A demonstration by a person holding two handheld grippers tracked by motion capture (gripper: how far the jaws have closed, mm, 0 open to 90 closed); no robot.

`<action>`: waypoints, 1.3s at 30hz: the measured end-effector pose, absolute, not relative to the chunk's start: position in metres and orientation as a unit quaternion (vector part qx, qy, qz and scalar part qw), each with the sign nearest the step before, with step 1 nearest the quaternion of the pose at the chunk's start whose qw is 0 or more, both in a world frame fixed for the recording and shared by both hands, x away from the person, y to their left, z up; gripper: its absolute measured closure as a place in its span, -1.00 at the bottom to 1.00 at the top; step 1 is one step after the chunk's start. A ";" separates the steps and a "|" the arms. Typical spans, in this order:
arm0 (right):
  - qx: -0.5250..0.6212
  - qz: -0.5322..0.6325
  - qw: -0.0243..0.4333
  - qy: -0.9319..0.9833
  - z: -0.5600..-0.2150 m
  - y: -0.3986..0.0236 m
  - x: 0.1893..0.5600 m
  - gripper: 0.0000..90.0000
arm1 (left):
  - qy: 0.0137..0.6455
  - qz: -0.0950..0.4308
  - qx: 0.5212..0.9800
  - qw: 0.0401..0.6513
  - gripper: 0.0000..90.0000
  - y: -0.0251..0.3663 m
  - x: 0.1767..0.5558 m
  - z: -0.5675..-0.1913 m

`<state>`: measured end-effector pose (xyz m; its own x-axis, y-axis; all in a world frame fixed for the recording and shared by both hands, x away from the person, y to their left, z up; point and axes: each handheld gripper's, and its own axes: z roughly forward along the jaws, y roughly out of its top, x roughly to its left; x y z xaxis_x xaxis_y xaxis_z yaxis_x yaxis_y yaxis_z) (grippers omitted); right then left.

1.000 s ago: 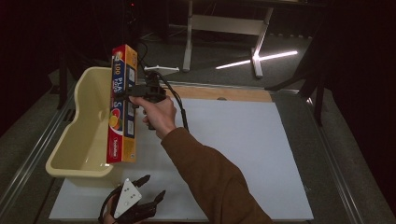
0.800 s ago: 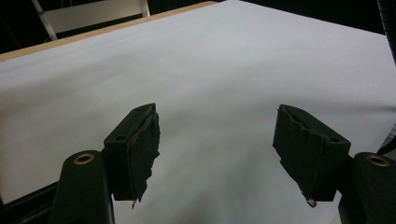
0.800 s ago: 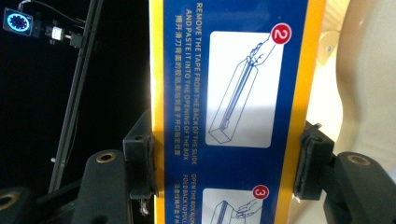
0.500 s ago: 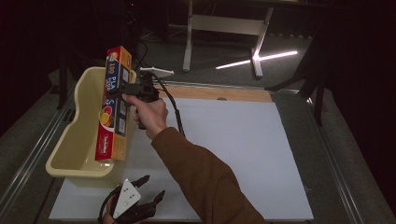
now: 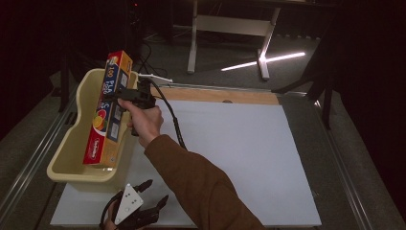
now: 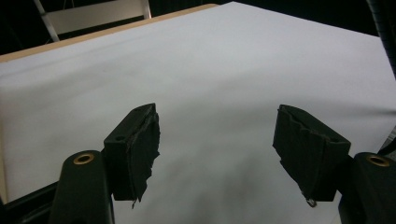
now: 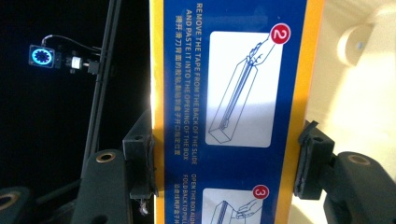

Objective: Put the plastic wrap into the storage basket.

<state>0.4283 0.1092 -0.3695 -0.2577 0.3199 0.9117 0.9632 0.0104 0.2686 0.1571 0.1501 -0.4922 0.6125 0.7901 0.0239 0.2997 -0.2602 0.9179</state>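
Observation:
A long orange and blue wrap box hangs tilted over the cream plastic basket at the table's left, its lower end down inside the basket. My right gripper is shut on the box's upper half. In the right gripper view the box fills the gap between both pads, with the basket's cream wall behind. My left gripper rests low at the front edge, open. The left gripper view has its fingers spread wide over the white sheet, nothing between them.
A white sheet covers the table, with a wooden strip along its far edge. Metal rails run down both sides. A table frame stands on the dark floor beyond.
My right gripper has carried the box leftward and lower, from beside the basket's right wall to over the basket. The left gripper has stayed put.

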 end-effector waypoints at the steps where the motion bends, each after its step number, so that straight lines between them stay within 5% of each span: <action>1: -0.511 -0.484 0.333 -0.628 -0.371 0.111 0.428 -0.13 | 0.362 0.251 0.753 0.489 -0.31 0.150 0.157 -0.492; 39: -0.561 -0.419 0.313 -0.642 -0.415 0.135 0.428 -0.15 | 0.373 0.257 0.739 0.498 -0.31 0.158 0.155 -0.490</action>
<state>0.4284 0.1346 -0.4148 -0.1749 0.4574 0.8719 0.9822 0.0197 0.1867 0.1552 0.1579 -0.4895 0.5898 0.8075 0.0093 0.2946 -0.2259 0.9286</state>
